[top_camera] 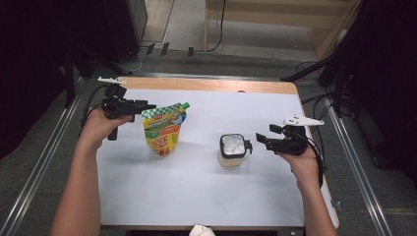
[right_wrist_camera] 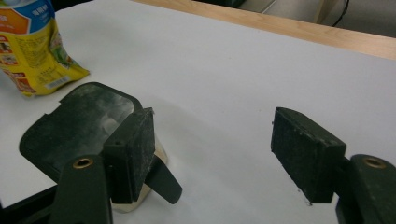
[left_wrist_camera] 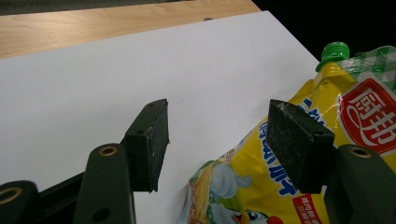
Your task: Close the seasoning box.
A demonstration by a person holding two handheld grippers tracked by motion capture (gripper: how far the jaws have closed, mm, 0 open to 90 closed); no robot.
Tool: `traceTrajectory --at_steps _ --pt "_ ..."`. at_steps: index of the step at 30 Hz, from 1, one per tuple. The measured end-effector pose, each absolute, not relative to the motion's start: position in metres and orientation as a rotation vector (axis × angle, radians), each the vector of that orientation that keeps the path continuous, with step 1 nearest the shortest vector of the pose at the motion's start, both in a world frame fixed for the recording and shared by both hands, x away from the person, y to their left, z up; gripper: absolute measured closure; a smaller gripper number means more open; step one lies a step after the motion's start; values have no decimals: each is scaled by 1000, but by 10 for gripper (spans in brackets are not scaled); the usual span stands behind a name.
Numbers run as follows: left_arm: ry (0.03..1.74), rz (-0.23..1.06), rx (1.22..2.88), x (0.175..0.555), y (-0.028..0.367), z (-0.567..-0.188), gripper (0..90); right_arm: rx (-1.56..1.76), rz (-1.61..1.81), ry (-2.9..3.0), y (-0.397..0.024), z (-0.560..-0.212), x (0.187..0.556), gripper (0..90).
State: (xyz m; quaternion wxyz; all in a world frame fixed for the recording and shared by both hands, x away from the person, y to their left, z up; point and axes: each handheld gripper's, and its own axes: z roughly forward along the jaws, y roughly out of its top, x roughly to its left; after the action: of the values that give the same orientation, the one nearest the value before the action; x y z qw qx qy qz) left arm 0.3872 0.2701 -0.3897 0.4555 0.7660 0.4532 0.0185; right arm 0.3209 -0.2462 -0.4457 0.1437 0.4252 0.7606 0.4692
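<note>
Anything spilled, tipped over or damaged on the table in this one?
Nothing stands out. The yellow pouch stands upright with its green cap on, the lidded jar sits upright, and no spill shows on the white sheet. Both grippers are open and apart from them.

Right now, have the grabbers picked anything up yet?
Not yet. The yellow pouch and the lidded jar both stand on the white sheet. The left gripper sits open beside the pouch; the right gripper is open beside the jar. All grabbing remains.
</note>
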Motion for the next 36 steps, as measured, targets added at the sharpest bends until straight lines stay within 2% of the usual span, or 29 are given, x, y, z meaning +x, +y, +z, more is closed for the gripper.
traceTrajectory --at_steps 8,36 --pt "1115 47 1886 387 272 -390 405 1213 1327 2192 -253 -450 322 293" --pt "1128 38 1884 389 273 -393 404 1228 1275 2209 -261 -457 324 291"
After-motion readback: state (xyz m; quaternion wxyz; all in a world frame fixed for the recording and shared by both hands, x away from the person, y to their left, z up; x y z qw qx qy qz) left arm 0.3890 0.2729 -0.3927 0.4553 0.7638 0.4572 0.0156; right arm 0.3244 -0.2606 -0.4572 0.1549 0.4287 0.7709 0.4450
